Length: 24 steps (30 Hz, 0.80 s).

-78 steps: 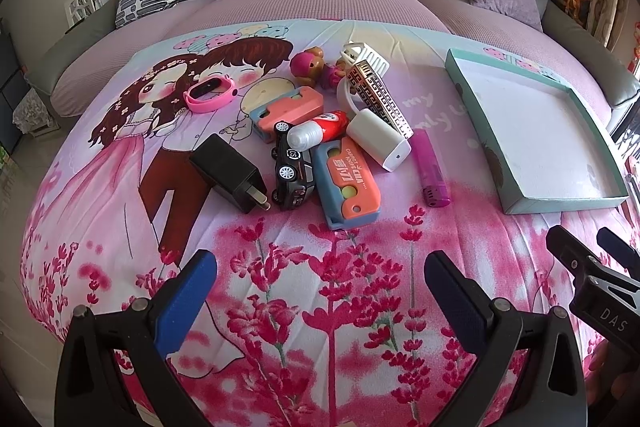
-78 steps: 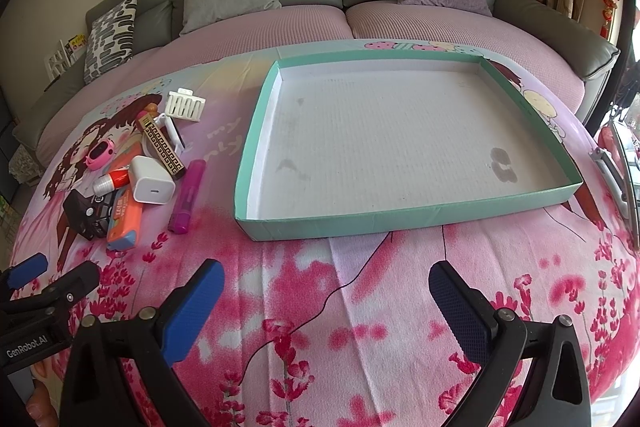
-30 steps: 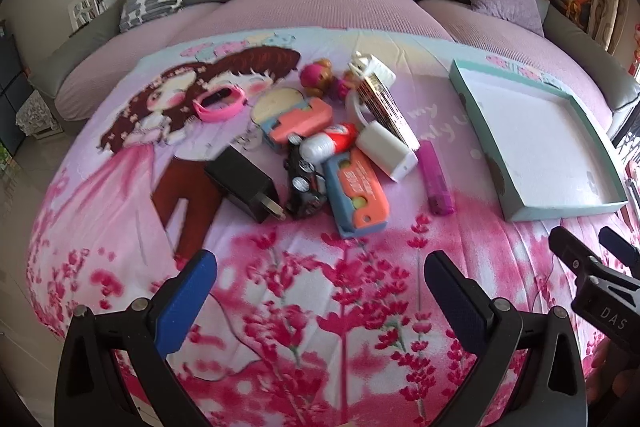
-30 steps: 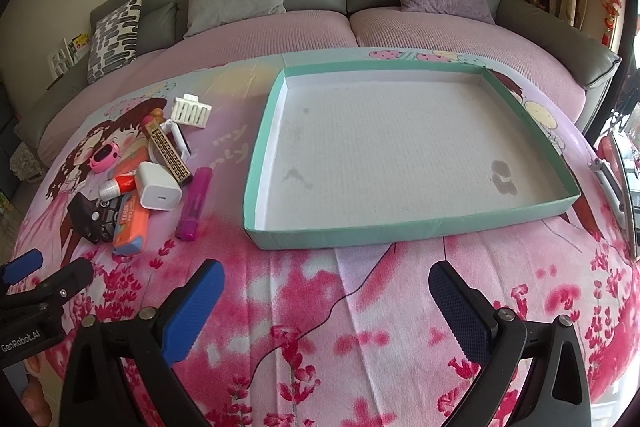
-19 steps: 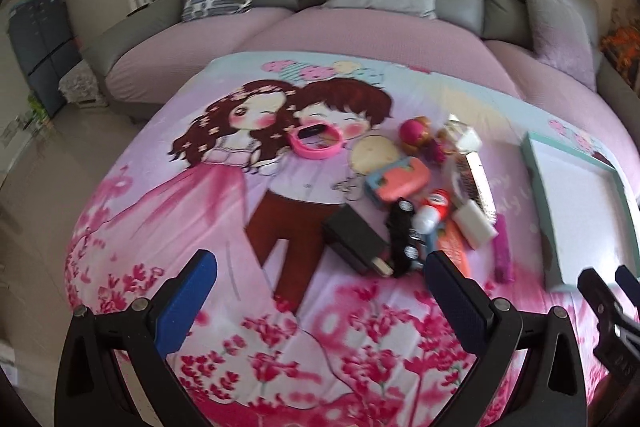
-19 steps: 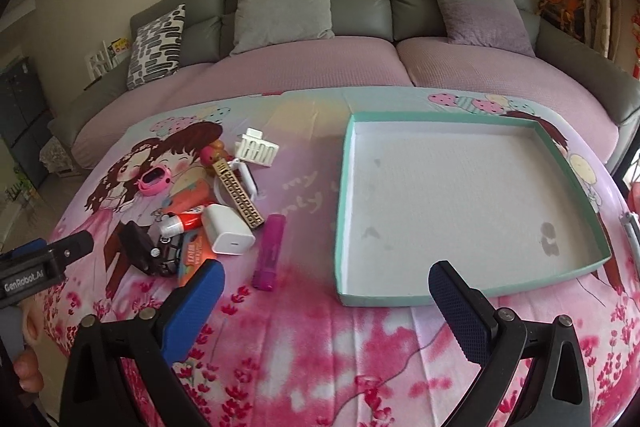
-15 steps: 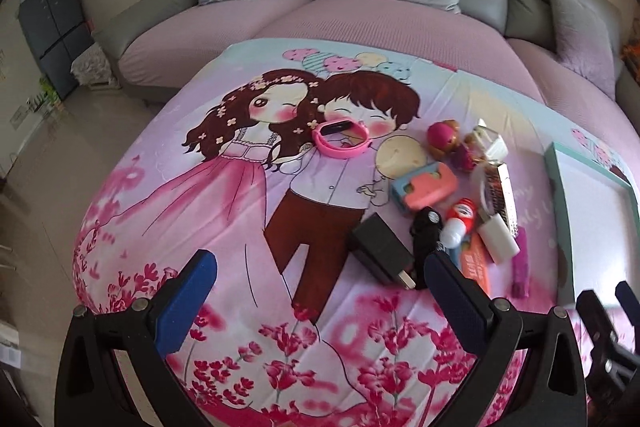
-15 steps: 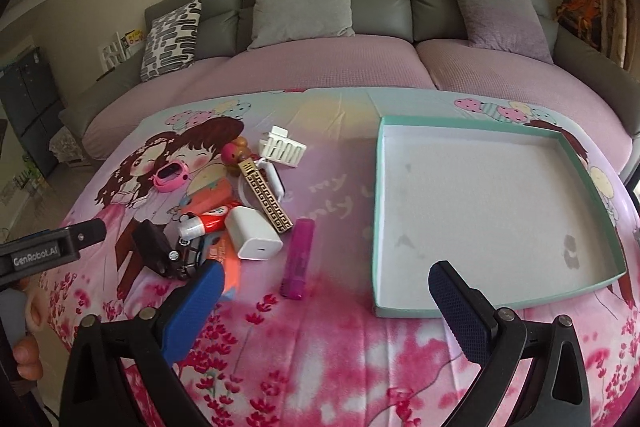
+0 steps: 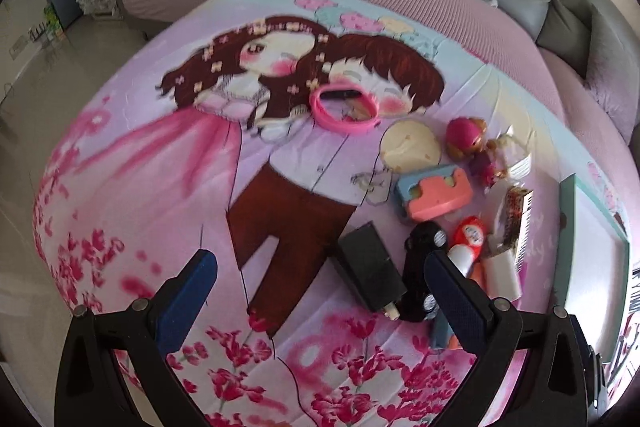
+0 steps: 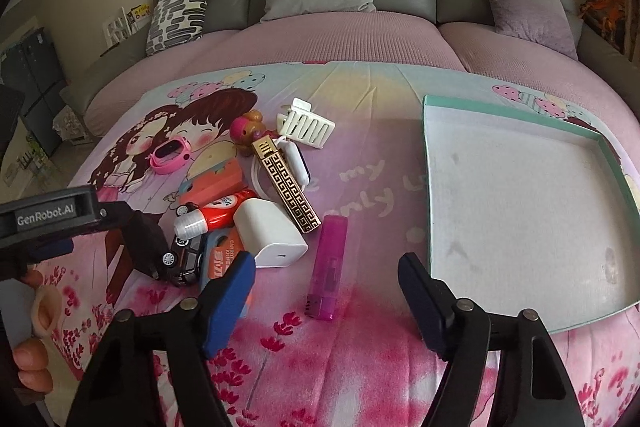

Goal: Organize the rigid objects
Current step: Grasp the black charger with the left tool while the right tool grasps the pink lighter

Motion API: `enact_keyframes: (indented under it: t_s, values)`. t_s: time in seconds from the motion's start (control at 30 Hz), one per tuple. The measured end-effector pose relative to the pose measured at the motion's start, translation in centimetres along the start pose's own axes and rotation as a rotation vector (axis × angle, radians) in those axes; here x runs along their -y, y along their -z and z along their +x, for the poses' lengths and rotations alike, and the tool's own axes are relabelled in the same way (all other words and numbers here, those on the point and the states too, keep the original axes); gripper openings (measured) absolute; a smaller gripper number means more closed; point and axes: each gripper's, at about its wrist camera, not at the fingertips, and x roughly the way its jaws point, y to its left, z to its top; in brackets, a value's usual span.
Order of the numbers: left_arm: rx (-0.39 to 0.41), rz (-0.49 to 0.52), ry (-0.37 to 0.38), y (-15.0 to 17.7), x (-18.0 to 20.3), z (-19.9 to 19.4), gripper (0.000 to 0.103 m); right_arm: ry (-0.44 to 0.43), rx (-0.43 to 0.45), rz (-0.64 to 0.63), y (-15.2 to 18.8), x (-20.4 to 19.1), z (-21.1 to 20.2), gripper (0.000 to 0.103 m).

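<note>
Your right gripper [image 10: 326, 283], jaws apart and just closing on nothing, frames the purple lighter [image 10: 329, 263] near the bedspread's front edge; the neighbouring white charger [image 10: 270, 237] risks snagging.

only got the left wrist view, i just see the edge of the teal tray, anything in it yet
Observer: Nothing. The shallow teal-rimmed cardboard tray is bare inside.
Operator: ok, whats the right tongs lined up on
Observer: A translucent purple plastic lighter, hidden from your view. It lies flat on the sheet between the fingers of the right tongs, which have just been closing but do not touch it.
</note>
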Motion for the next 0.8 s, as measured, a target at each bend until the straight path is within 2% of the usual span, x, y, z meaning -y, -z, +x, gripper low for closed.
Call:
enact_keyframes:
  t_s: [0.07,0.13,0.17,0.23,0.33,0.37,0.4,0.43,0.53,0.7,0.8]
  values:
    - [-0.020,-0.011,-0.009,0.6,0.1,1.0,0.103,0.005,-0.018,-0.006,0.2,-0.1,0.7,0.068]
    - [-0.027,-0.013,0.001,1.0,0.2,1.5,0.102,0.007,-0.033,-0.004,0.4,0.0,1.3,0.067]
    - [-0.026,-0.010,0.001,1.1,0.4,1.7,0.101,0.009,-0.038,-0.002,0.5,0.1,1.6,0.066]
    - [-0.015,-0.001,-0.015,1.2,0.6,1.8,0.099,0.012,-0.049,-0.002,0.7,0.2,2.1,0.057]
    - [0.002,0.012,-0.036,1.4,1.0,2.0,0.098,0.012,-0.066,0.001,0.9,0.3,2.9,0.054]
    - [0.007,0.015,-0.037,1.4,1.0,2.1,0.093,0.012,-0.070,0.001,0.9,0.3,3.1,0.053]
    - [0.007,0.017,-0.027,1.4,1.1,2.3,0.082,0.014,-0.074,0.001,0.9,0.4,3.3,0.050]
    - [-0.002,0.017,-0.017,1.4,1.1,2.5,0.078,0.018,-0.079,0.002,0.9,0.4,3.5,0.048]
    - [-0.012,0.027,-0.016,1.5,1.4,3.2,0.073,0.020,-0.080,0.002,0.9,0.4,4.0,0.044]
    - [-0.008,0.041,-0.012,1.7,1.8,3.6,0.053,0.053,-0.071,-0.018,0.7,0.1,4.4,0.040]
    - [0.005,0.051,-0.023,1.8,1.9,3.6,0.049,0.075,-0.068,-0.037,0.7,-0.2,4.7,0.040]
